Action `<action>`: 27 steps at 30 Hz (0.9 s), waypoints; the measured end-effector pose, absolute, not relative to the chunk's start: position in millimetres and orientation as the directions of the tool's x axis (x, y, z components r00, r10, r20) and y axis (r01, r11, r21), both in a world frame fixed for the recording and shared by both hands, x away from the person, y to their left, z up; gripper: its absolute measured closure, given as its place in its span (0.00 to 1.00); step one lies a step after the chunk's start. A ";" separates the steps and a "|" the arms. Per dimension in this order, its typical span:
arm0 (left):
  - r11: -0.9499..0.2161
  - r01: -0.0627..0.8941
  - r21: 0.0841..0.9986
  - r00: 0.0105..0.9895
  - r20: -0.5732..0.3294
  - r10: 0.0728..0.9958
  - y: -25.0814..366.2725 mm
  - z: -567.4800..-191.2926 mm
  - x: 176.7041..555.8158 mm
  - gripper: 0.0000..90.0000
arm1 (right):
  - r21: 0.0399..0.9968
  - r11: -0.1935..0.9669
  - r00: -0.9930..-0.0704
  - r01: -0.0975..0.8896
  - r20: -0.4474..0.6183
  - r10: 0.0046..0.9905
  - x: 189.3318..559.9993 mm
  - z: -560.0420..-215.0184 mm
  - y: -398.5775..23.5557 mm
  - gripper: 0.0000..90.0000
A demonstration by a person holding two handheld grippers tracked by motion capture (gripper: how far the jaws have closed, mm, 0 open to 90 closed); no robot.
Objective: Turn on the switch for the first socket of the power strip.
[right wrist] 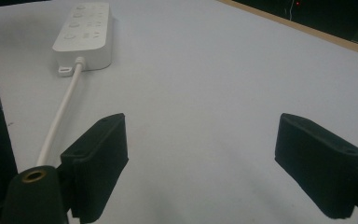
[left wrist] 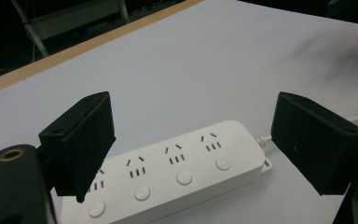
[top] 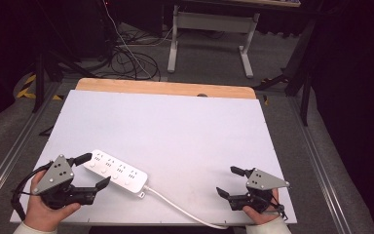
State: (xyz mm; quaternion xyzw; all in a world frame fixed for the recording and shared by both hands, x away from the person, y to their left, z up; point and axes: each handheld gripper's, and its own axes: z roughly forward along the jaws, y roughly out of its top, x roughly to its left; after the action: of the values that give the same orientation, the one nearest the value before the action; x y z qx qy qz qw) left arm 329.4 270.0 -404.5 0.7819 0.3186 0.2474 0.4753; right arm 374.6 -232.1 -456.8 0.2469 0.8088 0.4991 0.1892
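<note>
On a white-topped work table (top: 175, 122) with a bare wooden strip along its far edge, the person's left gripper (top: 93, 169) hovers with both black jaws spread wide either side of the near end of a white plastic four-socket power strip (top: 115, 173), gripping nothing. The strip lies flat and diagonal at the table's front left, its white round cable (top: 175, 204) trailing toward the near edge. Rigid, light and smooth-sided, the strip would likely slide if nudged; a squeeze across its narrow width looks the surest hold. At the front right, the right gripper (top: 233, 182) waits well apart, jaws wide and empty above bare tabletop.
</note>
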 end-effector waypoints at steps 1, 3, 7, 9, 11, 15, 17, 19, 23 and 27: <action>-0.345 0.267 0.900 0.673 0.082 0.735 271.1 -406.1 328.9 0.16 | 0.901 0.380 -0.806 0.211 -0.060 0.588 374.5 -456.7 -232.1 0.19; -0.343 0.285 0.895 0.672 0.068 0.737 273.8 -408.8 328.3 0.16 | 0.901 0.380 -0.806 0.211 -0.060 0.588 374.5 -456.7 -232.1 0.19; -0.308 0.327 0.893 0.668 0.012 0.744 282.5 -415.8 327.5 0.17 | 0.900 0.380 -0.806 0.211 -0.059 0.589 374.5 -456.9 -232.1 0.19; -0.301 0.344 0.890 0.660 -0.001 0.751 285.5 -420.5 326.6 0.17 | 0.901 0.380 -0.806 0.212 -0.059 0.589 374.4 -456.9 -232.2 0.19; -0.302 0.357 0.884 0.657 -0.008 0.754 288.6 -425.5 326.2 0.17 | 0.901 0.380 -0.805 0.212 -0.059 0.590 374.2 -457.0 -232.3 0.19; -0.297 0.372 0.879 0.642 -0.012 0.767 293.0 -438.2 325.6 0.16 | 0.901 0.379 -0.805 0.212 -0.059 0.590 373.9 -457.0 -232.5 0.19; -0.289 0.380 0.879 0.633 -0.019 0.774 295.5 -443.5 325.3 0.16 | 0.901 0.379 -0.805 0.212 -0.059 0.591 373.7 -457.1 -232.4 0.19; -0.281 0.382 0.880 0.634 -0.028 0.773 297.5 -446.7 325.9 0.17 | 0.901 0.379 -0.805 0.212 -0.060 0.591 373.8 -457.3 -232.3 0.19; -0.300 0.381 0.875 0.643 -0.017 0.766 298.9 -453.1 326.6 0.17 | 0.899 0.379 -0.803 0.219 -0.055 0.594 374.3 -457.9 -232.1 0.19; -0.335 0.375 0.864 0.651 0.012 0.759 300.2 -458.0 324.5 0.17 | 0.900 0.377 -0.803 0.220 -0.053 0.594 374.4 -458.1 -232.5 0.19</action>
State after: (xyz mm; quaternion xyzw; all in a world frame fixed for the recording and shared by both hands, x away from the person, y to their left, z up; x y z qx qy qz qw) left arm 324.5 300.2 -458.0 0.7887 0.3595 0.2129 0.4510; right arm 374.4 -232.5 -458.1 0.2517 0.8083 0.4979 0.1879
